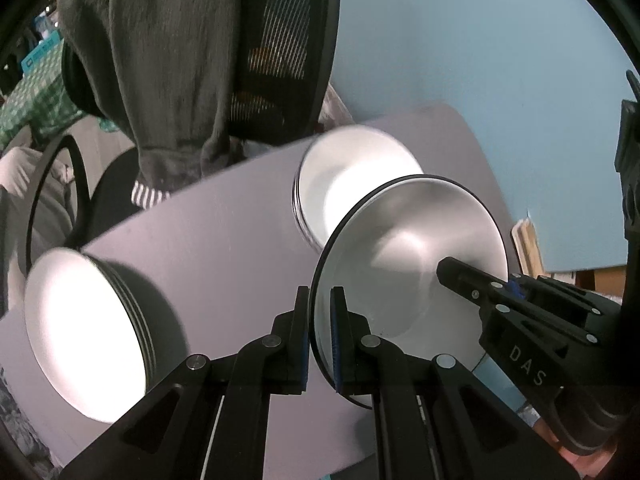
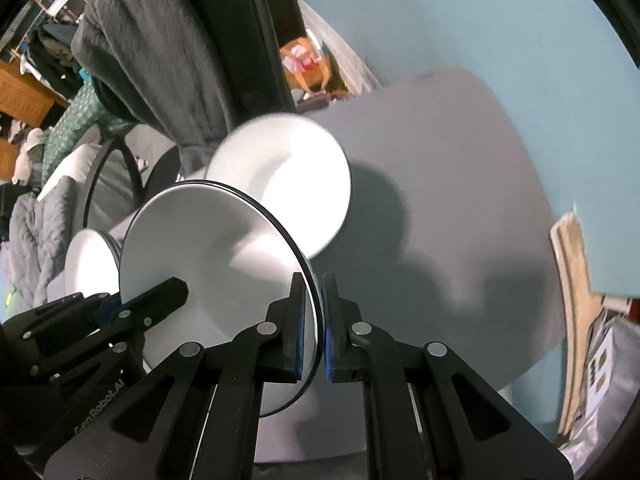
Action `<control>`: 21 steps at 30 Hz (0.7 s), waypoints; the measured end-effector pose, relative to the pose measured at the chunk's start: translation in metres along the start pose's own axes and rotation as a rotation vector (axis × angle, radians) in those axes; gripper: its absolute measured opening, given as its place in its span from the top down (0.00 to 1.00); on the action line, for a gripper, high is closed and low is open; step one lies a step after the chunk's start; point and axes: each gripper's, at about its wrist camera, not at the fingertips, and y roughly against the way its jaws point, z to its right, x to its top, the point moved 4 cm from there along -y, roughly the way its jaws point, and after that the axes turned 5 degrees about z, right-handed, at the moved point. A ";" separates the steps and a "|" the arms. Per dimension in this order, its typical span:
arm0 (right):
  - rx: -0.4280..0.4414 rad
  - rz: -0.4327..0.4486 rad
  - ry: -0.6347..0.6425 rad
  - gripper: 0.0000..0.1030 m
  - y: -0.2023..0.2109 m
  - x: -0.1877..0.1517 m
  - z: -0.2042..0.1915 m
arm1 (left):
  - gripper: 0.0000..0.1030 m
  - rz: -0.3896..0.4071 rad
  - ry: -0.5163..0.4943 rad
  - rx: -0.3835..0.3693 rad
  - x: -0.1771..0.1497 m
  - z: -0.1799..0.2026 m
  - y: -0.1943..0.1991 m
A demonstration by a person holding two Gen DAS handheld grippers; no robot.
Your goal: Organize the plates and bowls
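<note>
You are holding one plate between both grippers, clear above the grey table. Your left gripper is pinching its rim on one side, pads narrowed onto the thin edge, and your right gripper is clamping the opposite rim the same way, so neither hand is nearer: the plate is spanning the gap between them, with its face turned toward each camera in turn.

Taking the held plate as the landmark, a stack of white dishes is sitting on the table just beyond and beneath it, partly covered by it in both views. A second stack, showing several dark-lined rims, is lying well apart on your left gripper's side. Whether the near stack is plates or bowls I cannot tell through the blur.

I judge the coming move to be turning on that near stack: the plate needs to be levelled and centred over it.

The plate is round, thin, glossy white with a fine dark rim line and a shallow well; it is likely slippery against the blue pads. The table is matt and smooth.
</note>
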 end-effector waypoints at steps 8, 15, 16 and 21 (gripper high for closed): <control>-0.003 0.009 -0.006 0.92 -0.013 0.033 -0.001 | 0.92 0.009 -0.021 0.021 0.041 -0.001 -0.010; 0.006 -0.027 -0.022 0.92 -0.023 0.043 0.013 | 0.92 -0.014 -0.036 0.055 0.061 -0.001 -0.025; 0.007 -0.034 -0.025 0.92 -0.026 0.043 0.014 | 0.92 -0.018 -0.040 0.060 0.062 -0.001 -0.028; 0.014 -0.063 -0.040 0.92 -0.036 0.042 0.017 | 0.92 -0.044 -0.052 0.081 0.062 0.000 -0.036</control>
